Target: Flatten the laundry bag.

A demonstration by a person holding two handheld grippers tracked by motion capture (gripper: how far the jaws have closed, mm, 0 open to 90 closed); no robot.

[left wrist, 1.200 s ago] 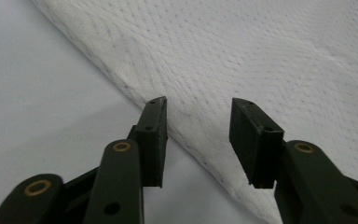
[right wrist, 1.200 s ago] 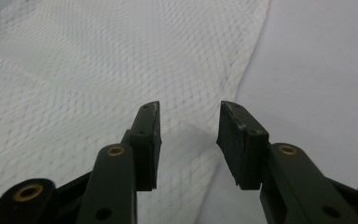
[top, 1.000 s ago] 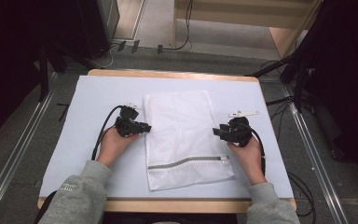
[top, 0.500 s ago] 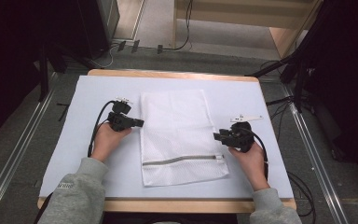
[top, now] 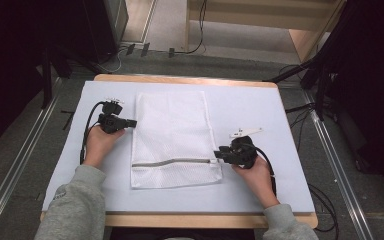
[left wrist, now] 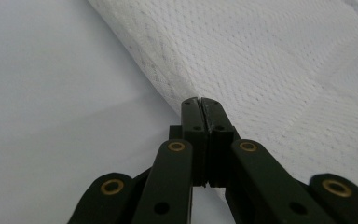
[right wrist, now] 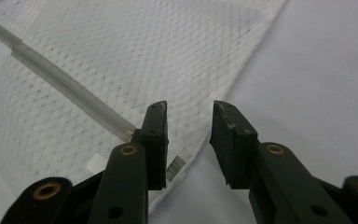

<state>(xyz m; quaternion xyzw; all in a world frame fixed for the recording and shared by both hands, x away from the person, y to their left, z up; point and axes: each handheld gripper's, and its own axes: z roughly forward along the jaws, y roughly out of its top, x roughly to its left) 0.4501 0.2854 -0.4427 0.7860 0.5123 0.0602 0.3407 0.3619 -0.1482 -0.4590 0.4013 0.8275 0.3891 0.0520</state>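
On a desk [top: 300,150] covered by a pale blue-grey sheet, a white mesh laundry bag [top: 172,135] lies flat in the middle, its long sides running away from the person. A grey zipper [top: 172,162] crosses the bag near its closer end, slightly wavy. In the high view the left gripper [top: 129,122] rests at the bag's left edge, about halfway along it, held by the left hand [top: 99,142] in a grey sleeve. In the left gripper view the left gripper's [left wrist: 199,103] black jaws are pressed flat together with no gap between them, their tips right at the bag's hemmed edge [left wrist: 154,74]; whether any mesh is pinched between them cannot be told. The right gripper [top: 217,156] sits at the bag's right edge, level with the right end of the zipper, held by the right hand [top: 252,172]. In the right gripper view the right gripper's [right wrist: 189,109] jaws stand apart, grasping nothing, with the end of the zipper [right wrist: 70,88] just beside one jaw and the bag's side hem running between them. A black cable trails from each gripper toward the person.
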